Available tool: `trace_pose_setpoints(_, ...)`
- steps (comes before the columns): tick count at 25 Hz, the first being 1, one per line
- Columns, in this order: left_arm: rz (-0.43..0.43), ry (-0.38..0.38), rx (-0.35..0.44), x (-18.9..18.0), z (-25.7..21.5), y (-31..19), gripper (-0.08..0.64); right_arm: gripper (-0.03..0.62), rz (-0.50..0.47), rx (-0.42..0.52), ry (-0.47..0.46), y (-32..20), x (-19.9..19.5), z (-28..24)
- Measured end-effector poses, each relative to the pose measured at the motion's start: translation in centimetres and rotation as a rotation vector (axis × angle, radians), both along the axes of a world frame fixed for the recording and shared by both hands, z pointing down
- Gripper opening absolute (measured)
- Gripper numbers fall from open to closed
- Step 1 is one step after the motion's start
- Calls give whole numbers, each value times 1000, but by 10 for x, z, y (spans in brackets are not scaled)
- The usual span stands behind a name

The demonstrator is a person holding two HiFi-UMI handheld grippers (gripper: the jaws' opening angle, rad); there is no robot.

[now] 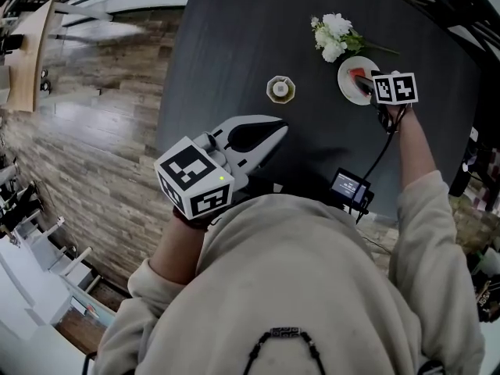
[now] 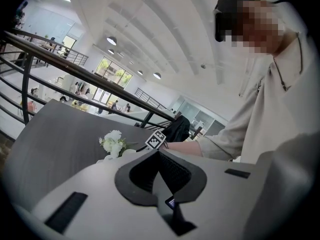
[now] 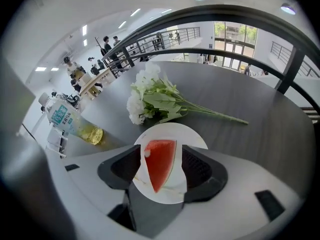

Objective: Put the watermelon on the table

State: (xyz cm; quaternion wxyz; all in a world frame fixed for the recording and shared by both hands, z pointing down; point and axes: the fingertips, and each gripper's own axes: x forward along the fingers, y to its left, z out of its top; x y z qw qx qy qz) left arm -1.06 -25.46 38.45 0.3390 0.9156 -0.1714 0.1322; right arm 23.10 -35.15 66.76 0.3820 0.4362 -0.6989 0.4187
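While the right gripper (image 3: 160,153) hung steeply over the white plate (image 3: 172,133) on the dark worktop (image 1: 234,37), its fingers (image 3: 196,168) stood wide, one on each side of the watermelon slice (image 3: 160,169) and not pressing it. That slice lay flat at the plate's middle, with white flowers (image 3: 150,101) just beyond the plate. Placing seemed all but done; the next move called for lifting straight up, clear of slice and rim. Well back from the plate, the left gripper (image 1: 279,127) had its fingers closed together on nothing.
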Motion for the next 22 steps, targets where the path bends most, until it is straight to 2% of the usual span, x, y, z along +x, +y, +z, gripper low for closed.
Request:
trace_pose_setpoints(3,28,0,10,5,-3,-1,-2,251,51,56,29,-1,12,-16)
trace_pose_setpoints(5,47,-1,18,8,-6,-1,-2,249,93,98,8,2,19,-35)
trace_pose_setpoints(9,89,2,40,15,-13,-6,-2,205,134,211,-176,13,14,-96)
trace_pose_setpoints(12,131,10,63,27,-20,-7,-2,108,92,350,-281,27,3,-159)
trace_pose_setpoints(15,179,27,91,42,-28,-7,-2,35,87,473,-309,44,6,-209)
trace_pose_setpoints(18,231,46,121,57,-37,-4,-2,21,107,534,-338,63,9,-246)
trace_pose_setpoints(22,279,83,161,72,-54,-1,-2,17,94,596,-314,91,7,-283)
